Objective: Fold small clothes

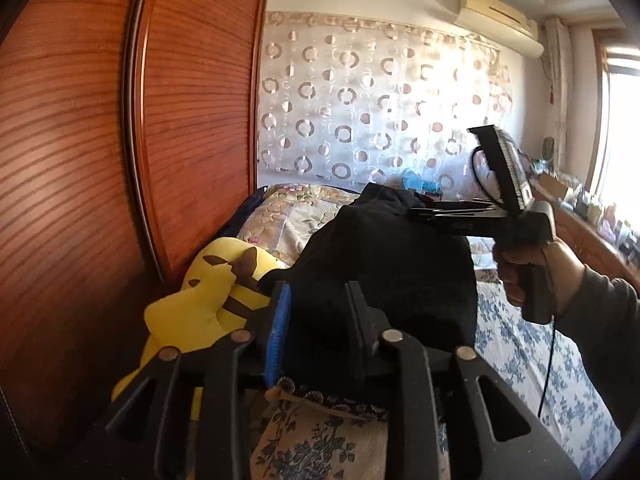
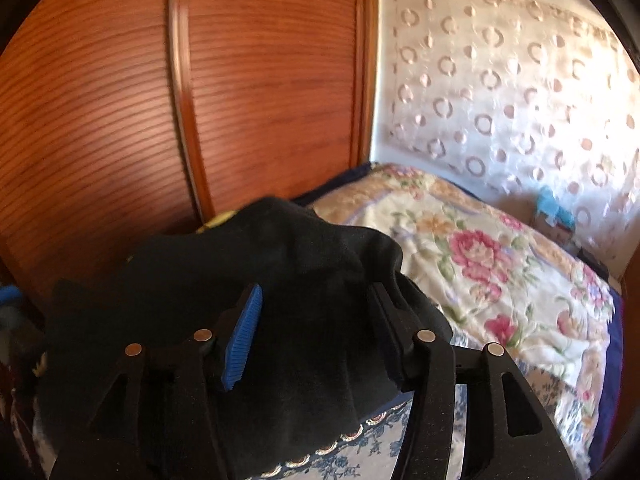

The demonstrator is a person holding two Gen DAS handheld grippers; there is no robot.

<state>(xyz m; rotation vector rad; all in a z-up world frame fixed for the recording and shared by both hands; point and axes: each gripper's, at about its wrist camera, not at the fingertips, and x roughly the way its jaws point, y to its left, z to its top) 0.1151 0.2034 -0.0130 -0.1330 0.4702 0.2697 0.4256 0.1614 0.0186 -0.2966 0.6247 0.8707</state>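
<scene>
Left gripper (image 1: 320, 304) up close: fingers parted narrowly, black garment (image 1: 384, 256) lying between them, pads not seen pressing it. Right gripper (image 2: 316, 328) stood wider, same black garment (image 2: 248, 280) bunched between and ahead of its fingers, not pinched. Garment heaped on floral bedspread (image 1: 532, 356). Yellow plush toy (image 1: 216, 280) just left of left gripper's blue pad (image 1: 280, 328). Wooden wardrobe (image 2: 260, 80) beyond, left. Flowered quilt (image 2: 500, 272) right of right gripper. Person's hand (image 1: 524, 276) gripped right gripper's handle.
</scene>
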